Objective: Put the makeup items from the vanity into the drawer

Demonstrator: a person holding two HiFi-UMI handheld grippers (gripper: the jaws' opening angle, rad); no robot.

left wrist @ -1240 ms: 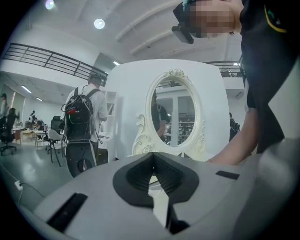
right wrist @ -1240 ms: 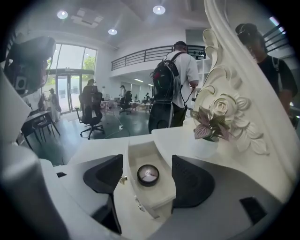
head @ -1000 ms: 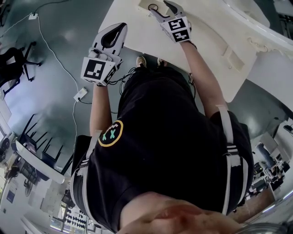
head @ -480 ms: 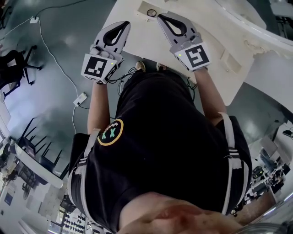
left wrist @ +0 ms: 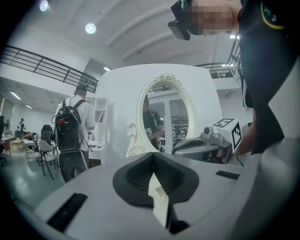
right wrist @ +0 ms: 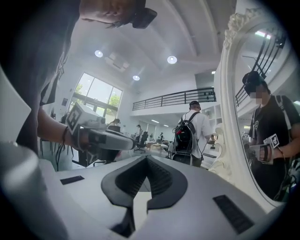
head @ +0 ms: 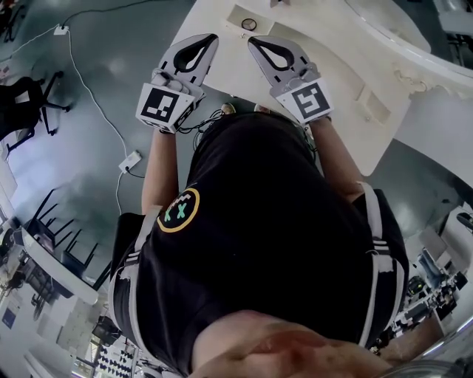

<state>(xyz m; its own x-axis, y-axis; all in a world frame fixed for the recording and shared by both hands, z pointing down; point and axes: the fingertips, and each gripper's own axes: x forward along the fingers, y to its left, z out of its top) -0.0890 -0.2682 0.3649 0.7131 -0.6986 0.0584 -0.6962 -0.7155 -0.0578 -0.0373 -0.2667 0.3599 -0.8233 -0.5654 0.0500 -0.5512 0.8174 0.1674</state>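
In the head view both grippers hover side by side over the near edge of the white vanity top (head: 340, 52). My left gripper (head: 212, 37) is shut with nothing in it, and so is my right gripper (head: 251, 40). Just beyond their tips lies an open rectangular drawer recess (head: 235, 15) with a small round dark-rimmed item (head: 248, 24) in it. The left gripper view shows the left gripper (left wrist: 153, 155) with its pads together and empty. In the right gripper view the right gripper (right wrist: 146, 158) is likewise shut and empty. No other makeup items are visible.
An oval white-framed mirror (left wrist: 166, 112) stands at the back of the vanity, seen close on the right gripper's side (right wrist: 262, 93). A person with a backpack (left wrist: 72, 136) stands beyond. On the grey floor lie a cable and power strip (head: 131, 155) and a black chair (head: 22, 103).
My right gripper has drawn back from the drawer recess toward my body and closed. The round item stays in the recess. My left gripper has barely moved.
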